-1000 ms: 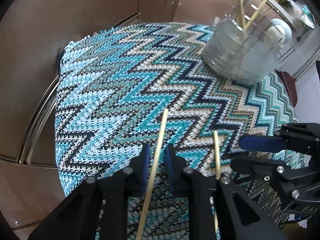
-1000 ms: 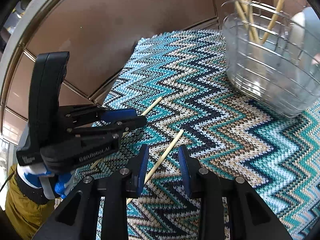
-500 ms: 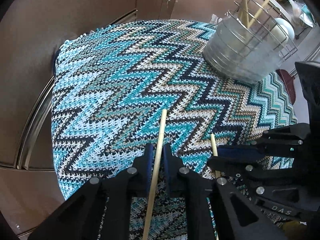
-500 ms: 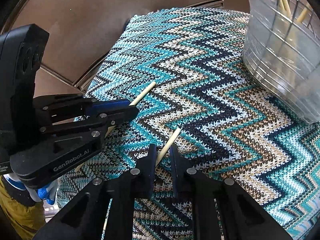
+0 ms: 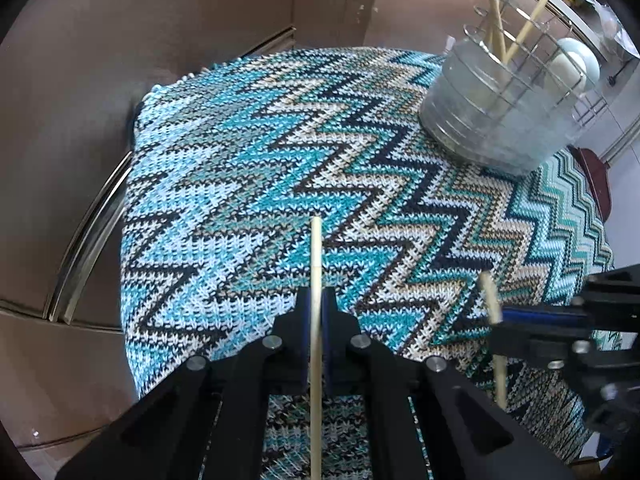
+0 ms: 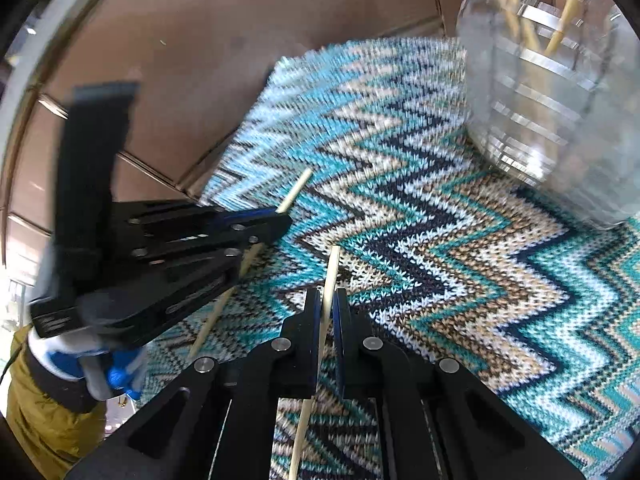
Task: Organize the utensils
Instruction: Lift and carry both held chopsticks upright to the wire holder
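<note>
A pale wooden chopstick (image 5: 316, 248) runs between the blue pads of my left gripper (image 5: 316, 304), whose jaws are closing tight with the pads pressing on it. My right gripper (image 6: 327, 304) is likewise closing, pads pressing on a second chopstick (image 6: 332, 268). Both sticks hang over a teal zigzag knitted mat (image 5: 280, 160). Seen from the right wrist, the left gripper (image 6: 280, 220) sits close by on the left with its chopstick (image 6: 298, 188) poking out. A wire utensil holder (image 5: 500, 120) with a clear liner stands at the mat's far right, holding several chopsticks (image 5: 494, 4) and a white spoon (image 5: 572, 64).
The mat lies on a brown table (image 5: 80, 80) with a metal rim (image 5: 92, 236) to the left. The holder (image 6: 560, 120) looms near in the right wrist view. A gloved hand (image 6: 80, 360) holds the left gripper. A dark red object (image 5: 596, 184) lies past the mat's right edge.
Both pairs of jaws have narrowed from loosely straddling the chopsticks to pinching them. The right gripper has shifted and its view is now blurred; the holder looks nearer.
</note>
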The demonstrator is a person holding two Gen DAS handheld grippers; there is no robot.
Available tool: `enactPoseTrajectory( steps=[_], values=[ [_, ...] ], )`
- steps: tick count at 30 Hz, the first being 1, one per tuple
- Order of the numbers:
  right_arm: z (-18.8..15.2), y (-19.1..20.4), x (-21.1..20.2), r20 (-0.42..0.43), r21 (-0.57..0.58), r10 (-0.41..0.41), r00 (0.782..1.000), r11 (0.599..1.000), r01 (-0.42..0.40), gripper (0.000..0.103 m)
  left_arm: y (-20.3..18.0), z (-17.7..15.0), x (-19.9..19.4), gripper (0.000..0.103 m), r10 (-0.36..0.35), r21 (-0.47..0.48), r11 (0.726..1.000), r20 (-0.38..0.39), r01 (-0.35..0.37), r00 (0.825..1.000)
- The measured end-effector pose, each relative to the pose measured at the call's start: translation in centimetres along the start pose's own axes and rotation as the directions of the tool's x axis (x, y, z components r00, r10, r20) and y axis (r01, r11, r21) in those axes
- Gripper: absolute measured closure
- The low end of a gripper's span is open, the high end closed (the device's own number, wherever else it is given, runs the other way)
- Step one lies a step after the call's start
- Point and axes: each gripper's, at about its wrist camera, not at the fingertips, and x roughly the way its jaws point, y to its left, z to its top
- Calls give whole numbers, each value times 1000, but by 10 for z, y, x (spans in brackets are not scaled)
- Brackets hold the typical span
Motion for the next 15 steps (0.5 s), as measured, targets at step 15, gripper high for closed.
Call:
enactPoseTrajectory(
  steps=[15],
  values=[
    [-57, 34, -117, 310, -143, 28, 950, 990, 18, 98, -15, -32, -100, 98, 59, -66, 997, 210, -46, 976]
  ],
)
